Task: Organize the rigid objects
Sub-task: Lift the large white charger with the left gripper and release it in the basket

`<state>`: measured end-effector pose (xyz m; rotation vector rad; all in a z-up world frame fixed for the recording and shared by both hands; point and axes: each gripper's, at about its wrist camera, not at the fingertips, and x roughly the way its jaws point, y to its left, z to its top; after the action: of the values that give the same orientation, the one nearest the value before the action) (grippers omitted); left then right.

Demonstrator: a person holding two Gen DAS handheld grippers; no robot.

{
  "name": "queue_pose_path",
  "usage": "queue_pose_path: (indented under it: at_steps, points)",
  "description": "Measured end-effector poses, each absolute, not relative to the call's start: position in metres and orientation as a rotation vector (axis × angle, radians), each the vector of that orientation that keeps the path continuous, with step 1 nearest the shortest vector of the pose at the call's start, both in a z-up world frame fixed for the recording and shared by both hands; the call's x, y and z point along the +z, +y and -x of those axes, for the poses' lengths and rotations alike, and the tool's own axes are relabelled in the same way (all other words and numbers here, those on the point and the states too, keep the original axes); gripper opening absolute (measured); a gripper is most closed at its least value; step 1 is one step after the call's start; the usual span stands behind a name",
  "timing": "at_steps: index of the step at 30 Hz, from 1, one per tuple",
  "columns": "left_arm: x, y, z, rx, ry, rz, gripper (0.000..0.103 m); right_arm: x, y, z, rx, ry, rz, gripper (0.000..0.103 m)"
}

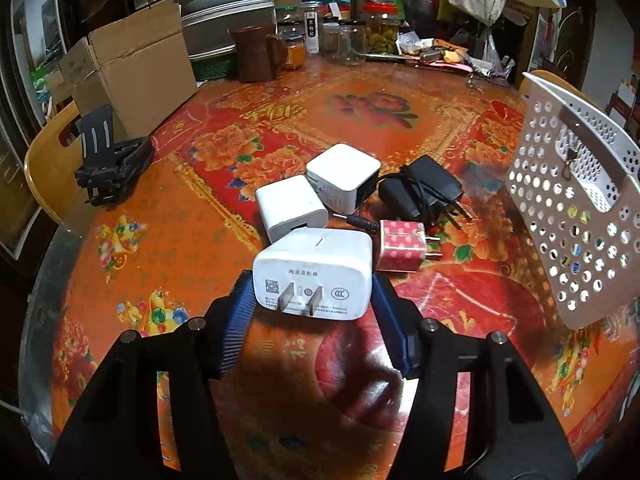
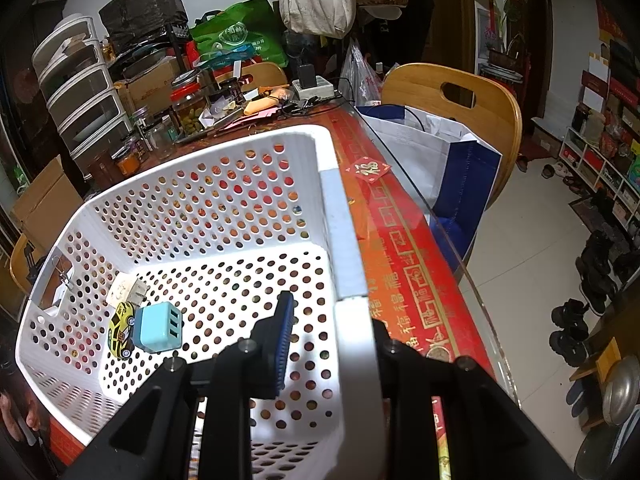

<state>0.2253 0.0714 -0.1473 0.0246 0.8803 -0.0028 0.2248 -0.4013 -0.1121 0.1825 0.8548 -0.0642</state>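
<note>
A large white charger, prongs towards the camera, sits between the blue pads of my left gripper, which is shut on its sides just above the table. Behind it lie two more white chargers, a black adapter with its cable, and a pink dotted charger. The white perforated basket stands tilted at the right. My right gripper is shut on the basket's side wall, one finger inside, one outside. Inside lie a light-blue USB charger, a yellow toy car and a white plug.
A cardboard box, a black folding stand, a brown mug and jars crowd the table's far and left side. The table's glass edge runs right of the basket, with a wooden chair and a bag beyond.
</note>
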Motion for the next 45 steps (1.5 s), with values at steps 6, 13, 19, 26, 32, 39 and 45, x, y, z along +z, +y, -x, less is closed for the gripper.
queue_pose_path:
  at_steps: [6,13,19,26,32,39,45]
  points:
    - [-0.143,0.079,-0.216,-0.013,0.851,0.020,0.055,-0.112,-0.401,-0.225,-0.065,0.854,-0.183,0.025]
    - [-0.138,0.086,-0.208,-0.011,0.829,0.061,0.054,-0.112,-0.402,-0.225,-0.066,0.856,-0.181,0.025]
    - [-0.132,0.088,-0.203,0.003,0.807,0.063,0.054,-0.113,-0.405,-0.224,-0.068,0.857,-0.180,0.025]
    - [-0.116,0.081,-0.195,0.003,0.781,0.056,0.054,-0.113,-0.405,-0.224,-0.066,0.858,-0.179,0.025]
    - [-0.058,0.047,-0.192,-0.021,0.710,-0.013,0.054,-0.113,-0.405,-0.225,-0.064,0.857,-0.179,0.025]
    - [0.016,-0.056,-0.201,-0.149,0.656,-0.209,0.054,-0.113,-0.403,-0.226,-0.059,0.853,-0.181,0.025]
    - [0.002,-0.140,-0.240,-0.265,0.835,-0.319,0.054,-0.114,-0.403,-0.227,-0.057,0.856,-0.189,0.025]
